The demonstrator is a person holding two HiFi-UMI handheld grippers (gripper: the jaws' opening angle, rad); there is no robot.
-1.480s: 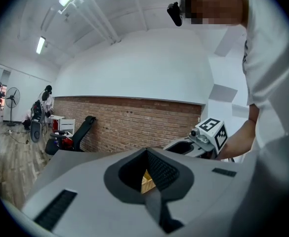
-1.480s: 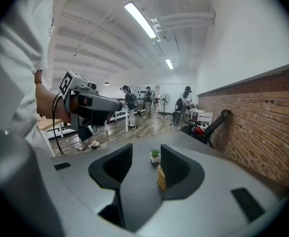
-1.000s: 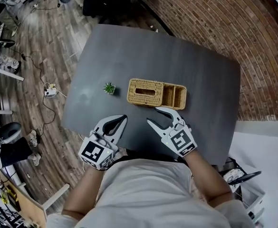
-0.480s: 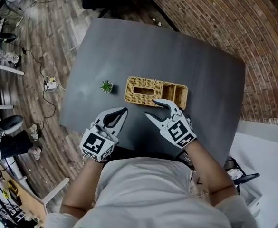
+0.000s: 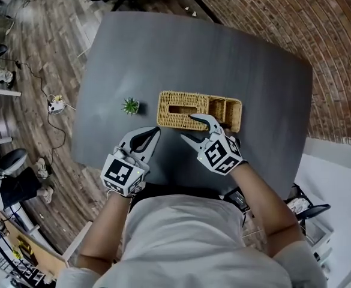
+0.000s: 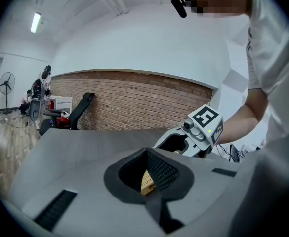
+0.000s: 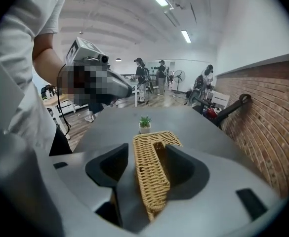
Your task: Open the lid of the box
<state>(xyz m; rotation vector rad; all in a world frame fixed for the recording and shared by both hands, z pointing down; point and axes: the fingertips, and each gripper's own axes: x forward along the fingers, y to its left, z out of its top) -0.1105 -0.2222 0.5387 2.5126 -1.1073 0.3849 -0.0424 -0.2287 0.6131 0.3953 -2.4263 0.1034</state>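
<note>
A woven wicker box [image 5: 184,110] lies across the middle of the grey table [image 5: 163,47]. Its slotted lid [image 5: 181,102] covers the left part, and open compartments [image 5: 226,111] show at the right end. My right gripper [image 5: 190,128] is at the box's near side with its jaws opening. One finger reaches over the lid's front edge and the other stays in front of the box. In the right gripper view the wicker edge [image 7: 151,179] runs between the jaws of that gripper [image 7: 146,149]. My left gripper [image 5: 156,132] hovers left of it, shut and empty, short of the box.
A small potted plant [image 5: 131,105] [image 7: 144,123] stands just left of the box. The table's near edge is under my hands. A brick wall [image 5: 319,35] runs along the right, and the wooden floor [image 5: 37,59] with cables lies to the left. People stand far off in the room [image 7: 149,78].
My right gripper has moved forward to the box's front edge and its jaws have spread wider. The left gripper has edged forward a little, still shut.
</note>
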